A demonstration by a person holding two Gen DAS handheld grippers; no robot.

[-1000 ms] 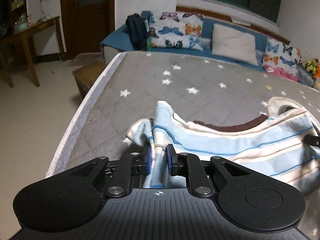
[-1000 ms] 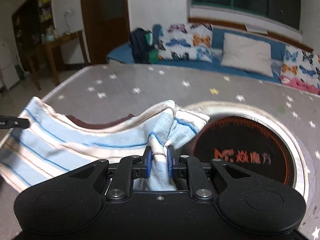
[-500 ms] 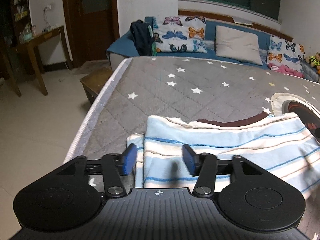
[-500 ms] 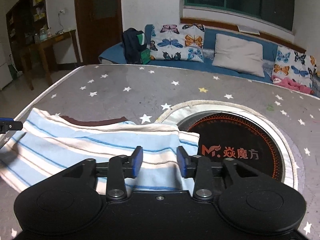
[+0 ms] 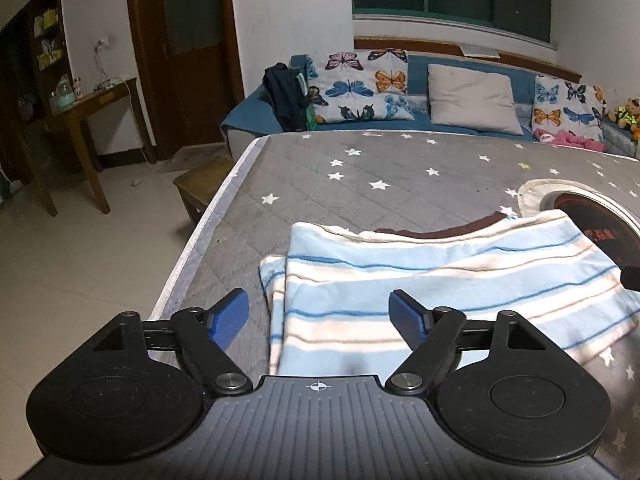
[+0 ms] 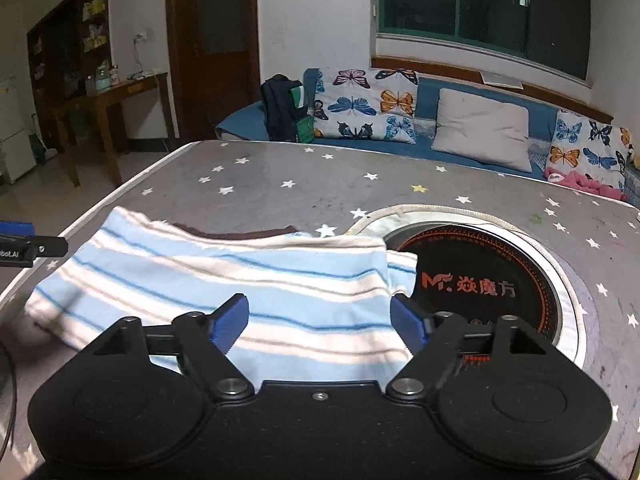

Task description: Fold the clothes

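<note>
With both my left gripper (image 5: 319,317) and right gripper (image 6: 319,319) spread wide and empty above the striped cloth (image 5: 440,280) folded on the mattress (image 5: 320,196), a careless regrasp risks dragging its layers askew.

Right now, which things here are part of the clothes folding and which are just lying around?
Part of the job:
striped garment, folded flat on the star-print mattress
dark brown garment showing under it
left gripper, open
right gripper, open

Just lying about:
round burner inset
butterfly cushions
plain pillow
wooden side table
</note>
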